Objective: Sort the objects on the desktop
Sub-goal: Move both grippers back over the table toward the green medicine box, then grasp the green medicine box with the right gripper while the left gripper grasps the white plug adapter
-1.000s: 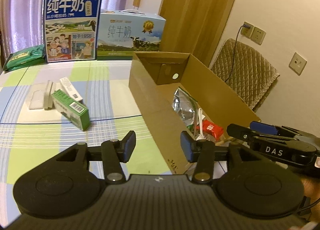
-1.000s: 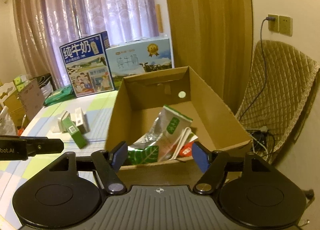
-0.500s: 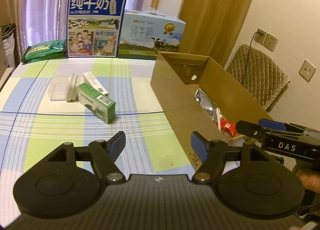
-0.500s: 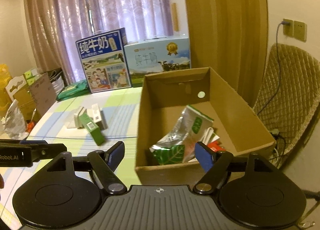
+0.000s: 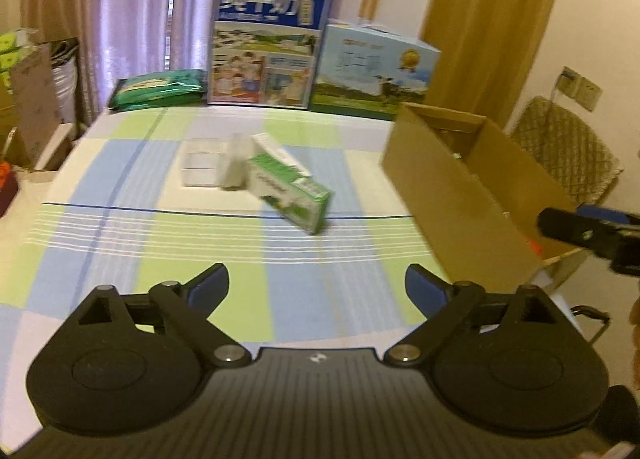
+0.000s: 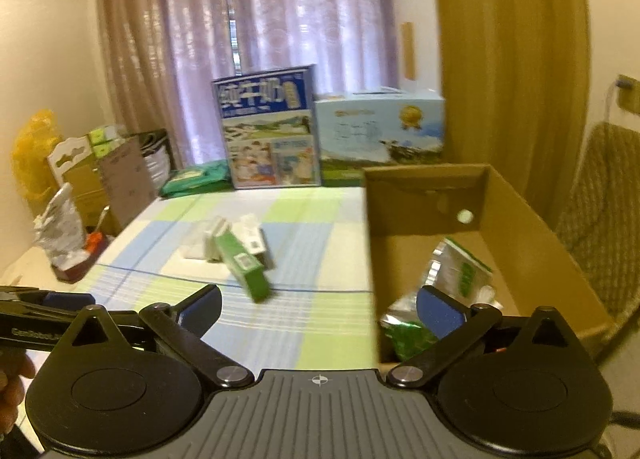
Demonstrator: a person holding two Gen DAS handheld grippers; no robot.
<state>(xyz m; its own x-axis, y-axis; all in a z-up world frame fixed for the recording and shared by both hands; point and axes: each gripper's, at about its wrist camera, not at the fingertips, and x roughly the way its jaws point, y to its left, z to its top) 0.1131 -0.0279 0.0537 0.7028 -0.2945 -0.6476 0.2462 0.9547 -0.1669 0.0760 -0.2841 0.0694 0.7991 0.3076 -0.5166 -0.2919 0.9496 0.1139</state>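
The checked tablecloth fills the view, both pictures smeared by motion blur. On the right stands the open cardboard box; from the left wrist view its inside is almost wholly hidden by the near wall, while the right wrist view shows foil packets in it, their print unreadable. Far back, two milk cartons stand with lettering blurred. Mid-table lies the green box, tilted, touching a white box and a clear case that is hard to make out. The left gripper is spread wide and holds nothing; the right gripper likewise gapes empty, its right finger over the box.
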